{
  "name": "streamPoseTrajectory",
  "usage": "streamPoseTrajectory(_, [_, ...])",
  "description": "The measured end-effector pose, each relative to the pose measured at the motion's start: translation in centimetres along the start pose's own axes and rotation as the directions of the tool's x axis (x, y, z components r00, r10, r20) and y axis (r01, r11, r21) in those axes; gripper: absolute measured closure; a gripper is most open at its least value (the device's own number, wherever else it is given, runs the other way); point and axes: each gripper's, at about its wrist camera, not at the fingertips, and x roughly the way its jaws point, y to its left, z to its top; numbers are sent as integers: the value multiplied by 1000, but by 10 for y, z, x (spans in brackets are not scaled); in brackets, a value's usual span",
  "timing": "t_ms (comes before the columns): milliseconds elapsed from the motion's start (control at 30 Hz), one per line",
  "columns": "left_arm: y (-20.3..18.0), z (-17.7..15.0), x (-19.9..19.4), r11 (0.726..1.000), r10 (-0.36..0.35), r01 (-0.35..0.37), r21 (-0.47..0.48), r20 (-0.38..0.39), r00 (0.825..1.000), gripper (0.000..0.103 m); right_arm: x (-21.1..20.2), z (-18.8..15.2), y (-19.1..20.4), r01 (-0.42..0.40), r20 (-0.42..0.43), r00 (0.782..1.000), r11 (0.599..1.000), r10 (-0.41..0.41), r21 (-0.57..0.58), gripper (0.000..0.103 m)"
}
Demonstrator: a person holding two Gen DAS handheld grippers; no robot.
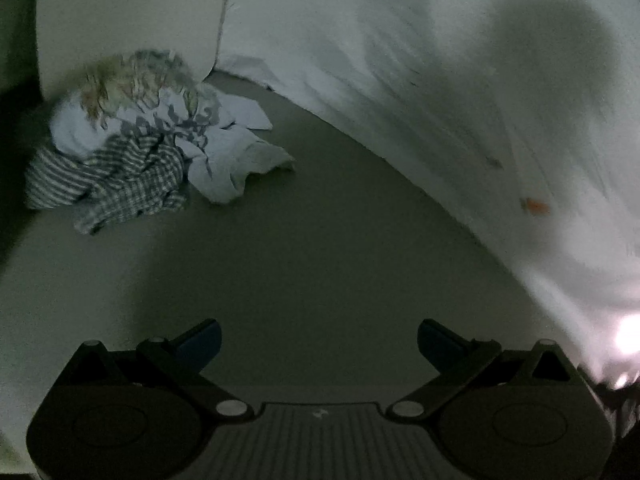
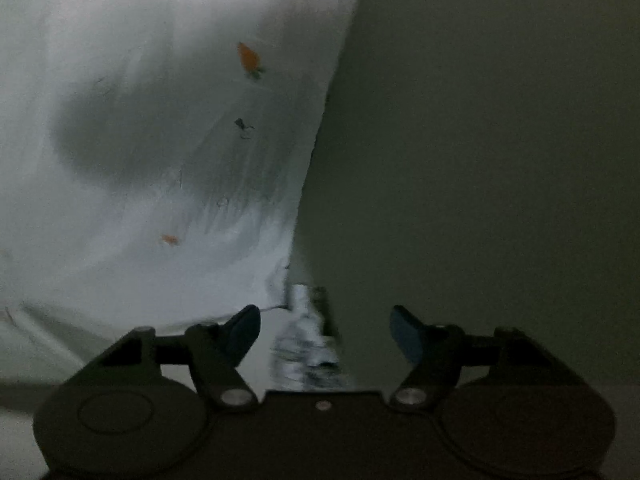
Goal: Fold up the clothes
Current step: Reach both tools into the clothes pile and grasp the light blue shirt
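A white garment with small orange carrot prints [image 1: 440, 92] lies spread over the grey-green surface [image 1: 300, 248] on the right of the left wrist view. It also fills the left half of the right wrist view [image 2: 160, 120], blurred by motion. My left gripper [image 1: 319, 342] is open and empty above the bare surface, left of the garment's edge. My right gripper [image 2: 325, 332] is open, with a crumpled bit of the garment's edge [image 2: 308, 344] lying between its fingers, not clamped.
A pile of unfolded clothes [image 1: 132, 136], striped, checked and white, lies at the far left against a pale wall [image 1: 120, 8]. The grey-green surface [image 2: 480, 160] extends to the right of the garment.
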Motion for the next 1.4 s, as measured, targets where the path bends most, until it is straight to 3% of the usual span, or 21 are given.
streamPoseTrajectory(67, [19,24,28,998,-18,17,-58,-8,1000,9,35,1,6,11,-22,1000,1000,-11,15,39])
streamPoseTrajectory(133, [38,50,60,993,-7,2,-120,-38,999,18,73,3,15,48,-41,998,998,-47,32,45])
streamPoseTrajectory(200, [52,72,89,987,26,-33,-156,-49,998,20,108,4,18,68,-63,996,997,-65,43,51])
streamPoseTrajectory(400, [68,101,148,985,52,-66,-160,-87,995,33,234,8,40,59,-158,986,998,-56,12,68])
streamPoseTrajectory(533, [79,119,186,983,69,-87,-164,-112,991,37,315,6,44,51,-247,968,998,-41,34,71])
streamPoseTrajectory(700, [85,130,194,970,58,-86,-228,-126,990,37,379,-3,36,96,-326,943,993,-71,63,71])
streamPoseTrajectory(867, [82,132,193,961,91,-122,-247,-134,987,38,413,-10,31,124,-367,925,991,-97,50,70])
streamPoseTrajectory(1000, [76,129,194,958,129,-153,-241,-113,985,37,431,-12,35,182,-389,905,983,-173,-13,67])
streamPoseTrajectory(1133, [75,129,194,951,139,-159,-266,-94,986,35,441,-11,35,195,-386,905,981,-177,7,67])
streamPoseTrajectory(1167, [76,129,194,948,136,-157,-277,-94,986,35,444,-11,35,187,-382,909,982,-165,19,71])
streamPoseTrajectory(1200, [77,129,194,945,133,-155,-288,-94,987,35,445,-11,36,167,-377,915,985,-143,31,91])
streamPoseTrajectory(1233, [78,130,194,942,130,-153,-298,-94,987,35,444,-11,36,144,-371,921,989,-118,44,95])
streamPoseTrajectory(1300, [80,130,193,939,125,-148,-310,-94,988,35,439,-12,40,87,-359,931,995,-64,49,97])
streamPoseTrajectory(1400, [81,130,193,934,127,-150,-326,-91,988,37,423,-19,60,-1,-357,934,999,-15,-44,98])
